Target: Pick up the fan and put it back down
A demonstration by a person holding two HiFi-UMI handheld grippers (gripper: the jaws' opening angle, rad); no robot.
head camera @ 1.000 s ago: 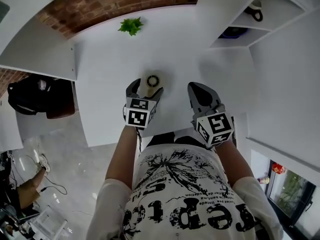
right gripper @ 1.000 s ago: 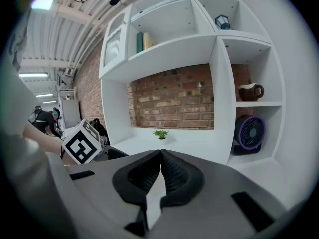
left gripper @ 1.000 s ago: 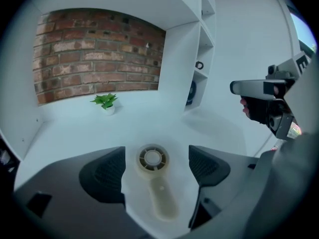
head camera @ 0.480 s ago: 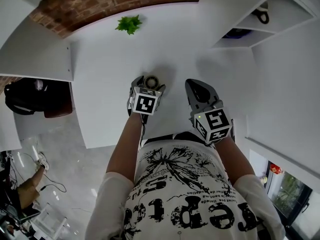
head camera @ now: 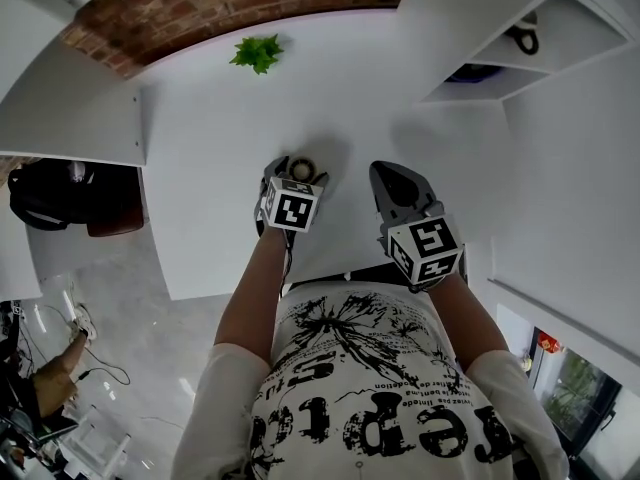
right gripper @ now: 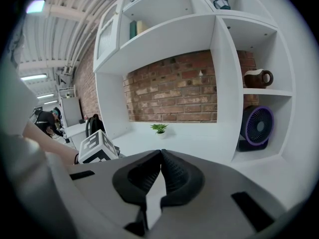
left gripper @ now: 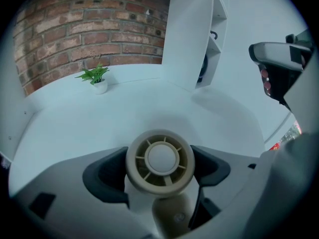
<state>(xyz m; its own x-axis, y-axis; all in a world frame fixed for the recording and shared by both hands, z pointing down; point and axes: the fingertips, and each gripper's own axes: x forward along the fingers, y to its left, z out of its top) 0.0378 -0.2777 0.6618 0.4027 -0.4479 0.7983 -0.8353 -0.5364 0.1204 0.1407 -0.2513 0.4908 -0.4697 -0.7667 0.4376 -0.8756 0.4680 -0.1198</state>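
A small beige fan (left gripper: 159, 162) with a round grilled head sits between my left gripper's (left gripper: 159, 169) dark pads, which press on both sides of the head. Its cream base shows below the head. In the head view the fan (head camera: 303, 167) peeks out just beyond the left gripper (head camera: 297, 175), over the white table (head camera: 220, 138). Whether its base touches the table I cannot tell. My right gripper (head camera: 392, 180) hovers to the right, apart from the fan. In the right gripper view its jaws (right gripper: 160, 156) are shut on nothing.
A small potted plant (head camera: 258, 50) stands at the table's far edge by the brick wall. A white shelf unit (head camera: 500, 38) on the right holds a purple fan (right gripper: 256, 126) and a brown jug (right gripper: 256, 77). A black bag (head camera: 70, 193) lies left of the table.
The left gripper has tipped forward and closed in over the fan, hiding most of its body. Both grippers shifted slightly away from me.
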